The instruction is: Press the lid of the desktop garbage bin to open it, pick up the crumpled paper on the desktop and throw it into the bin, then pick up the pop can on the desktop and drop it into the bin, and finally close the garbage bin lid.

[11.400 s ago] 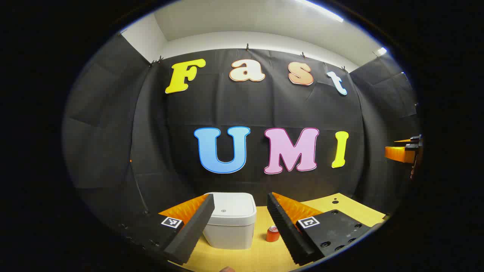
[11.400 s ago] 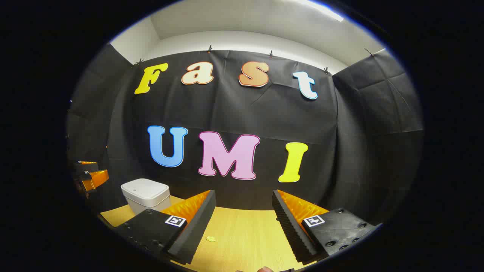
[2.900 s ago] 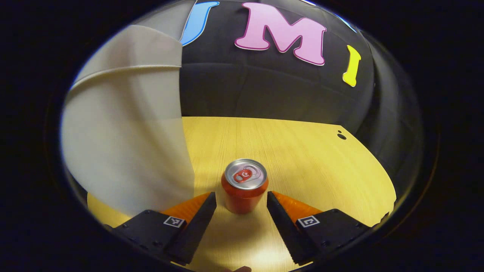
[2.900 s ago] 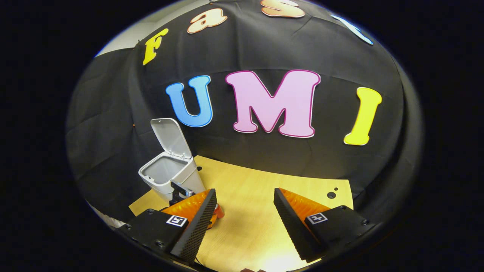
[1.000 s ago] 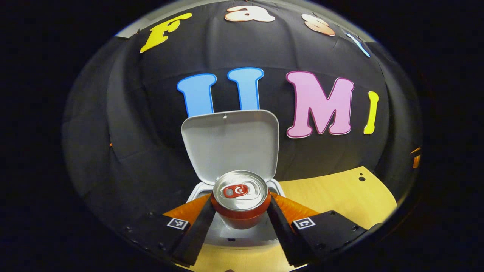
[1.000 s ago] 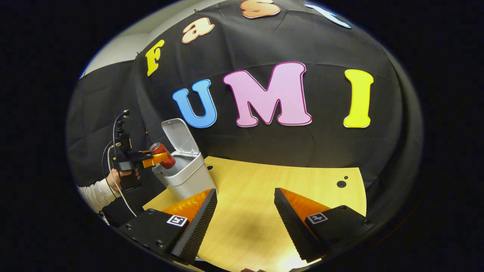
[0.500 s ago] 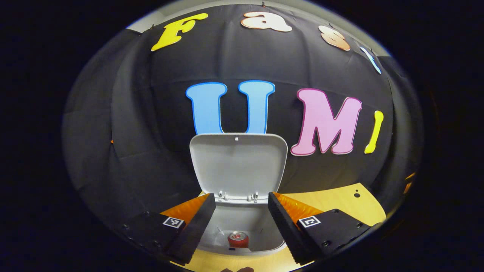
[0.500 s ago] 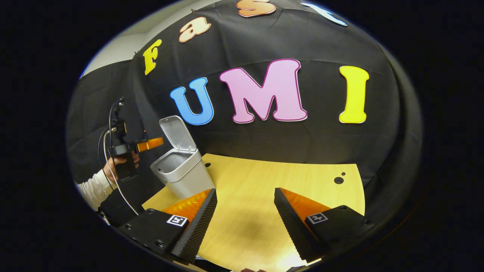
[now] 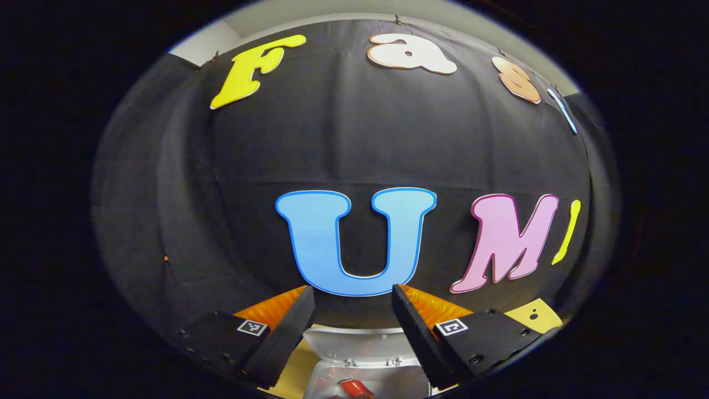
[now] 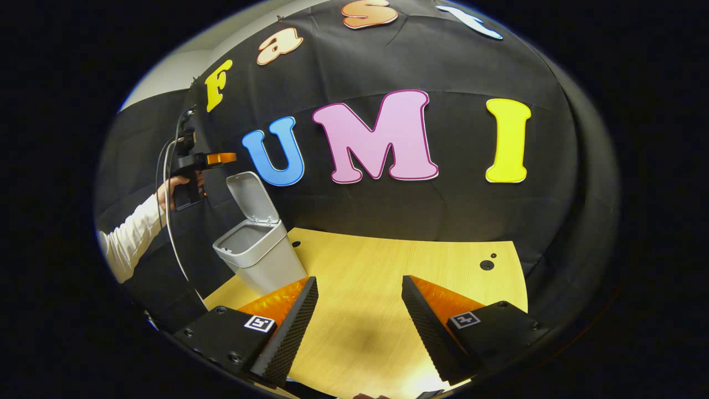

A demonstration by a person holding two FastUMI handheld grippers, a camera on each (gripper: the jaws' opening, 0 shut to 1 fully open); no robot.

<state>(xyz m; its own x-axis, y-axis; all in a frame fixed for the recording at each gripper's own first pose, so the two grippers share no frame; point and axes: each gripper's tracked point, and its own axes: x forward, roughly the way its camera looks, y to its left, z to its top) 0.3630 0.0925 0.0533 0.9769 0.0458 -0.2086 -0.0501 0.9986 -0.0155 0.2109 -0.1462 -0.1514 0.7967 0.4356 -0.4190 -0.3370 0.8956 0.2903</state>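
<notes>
Red pop can [image 9: 354,389] down inside open bin [image 10: 259,256] with lid [image 10: 248,198] up, just below wide, empty left tool [image 9: 349,332]; right tool [image 10: 360,327] wide, empty, above bench [image 10: 388,266].

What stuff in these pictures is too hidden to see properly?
- Pop can: in the left gripper view just a red bit shows, cut off by the bottom edge.
- Inside of the bin: in the right gripper view its near wall hides the bottom, so the crumpled paper cannot be made out.
- Left gripper: far off and side-on in the right gripper view, too small to judge there.
</notes>
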